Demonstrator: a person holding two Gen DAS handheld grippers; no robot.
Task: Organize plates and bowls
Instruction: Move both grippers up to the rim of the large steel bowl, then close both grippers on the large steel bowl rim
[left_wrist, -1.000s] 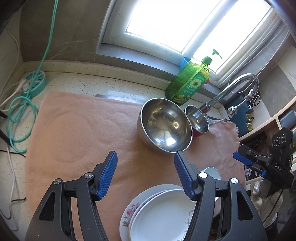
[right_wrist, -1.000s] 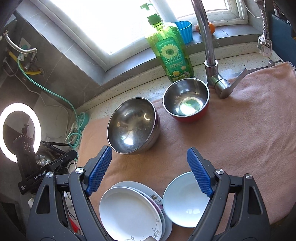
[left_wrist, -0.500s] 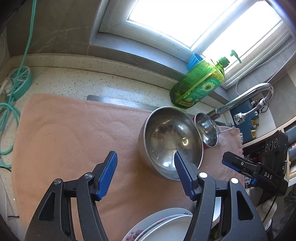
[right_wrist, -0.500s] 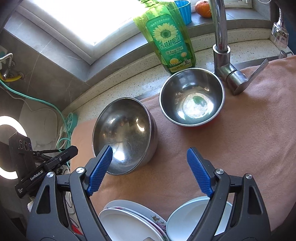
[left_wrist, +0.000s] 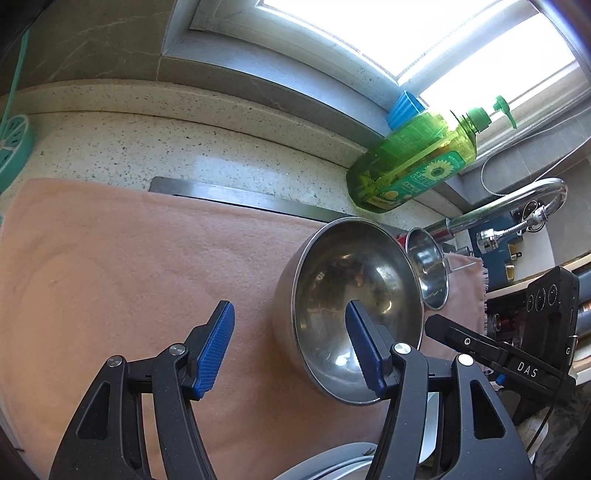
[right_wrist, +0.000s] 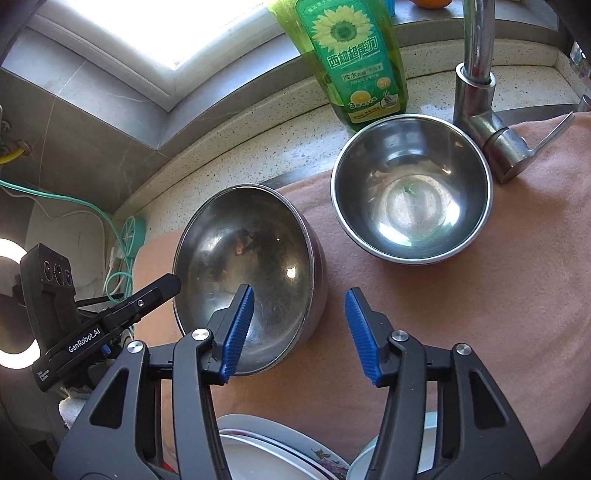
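Both claws are closing around the big metal bowl (left_wrist: 354, 306): the left claw (left_wrist: 291, 349) and right claw (right_wrist: 299, 332) each straddle its rim, not squeezing yet.

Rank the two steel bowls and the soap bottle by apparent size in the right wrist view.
1. Near bowl and far bowl look about alike; the near one sits closer to the camera, so no ranking between them.
2. Soap bottle, cut off by the top edge, so its full size is unsure.
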